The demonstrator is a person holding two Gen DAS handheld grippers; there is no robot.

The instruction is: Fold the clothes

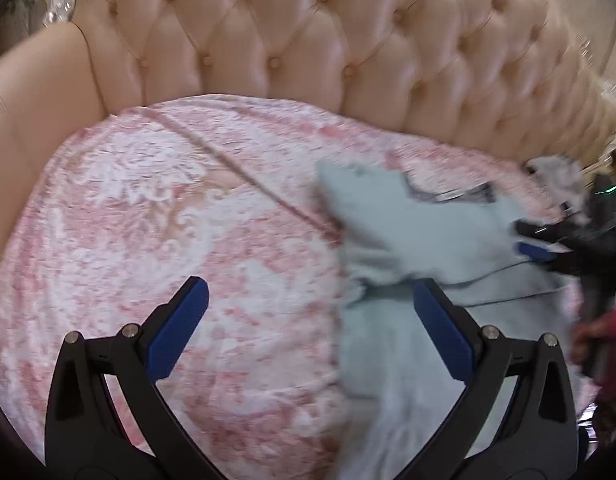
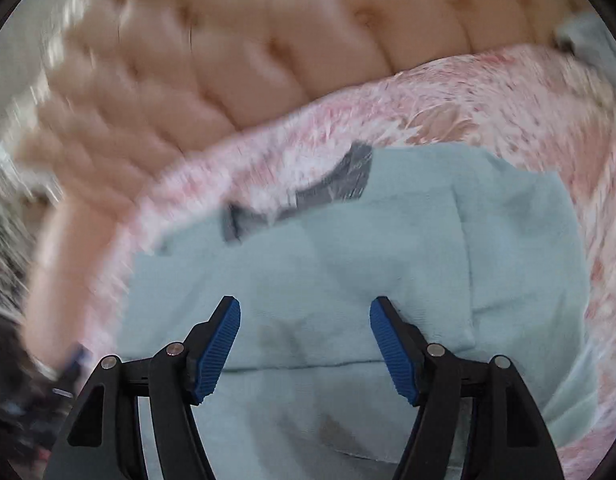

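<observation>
- Left wrist view is showing one tufted peach leather sofa back [image 1: 308,32] filling the upper frame, with one pink-and-white patterned blanket [image 1: 148,208] spreading over the seat below it.
- One pale blue-green garment [image 1: 407,232] is lying crumpled on the blanket at centre right, with a grey collar trim showing near its top edge.
- Left gripper [image 1: 309,308] is standing wide open at the bottom of the frame, holding nothing; its right finger is overlapping the garment's left edge, its left finger sitting over bare blanket.
- Right gripper [image 1: 535,250] is reaching in from the right edge, over the garment's far side, blurred.
- Right wrist view is blurred; the garment [image 2: 327,264] is filling the centre and lower frame.
- Right gripper [image 2: 306,320] is hovering with jaws partly open directly above the cloth, nothing pinched between the pads.
</observation>
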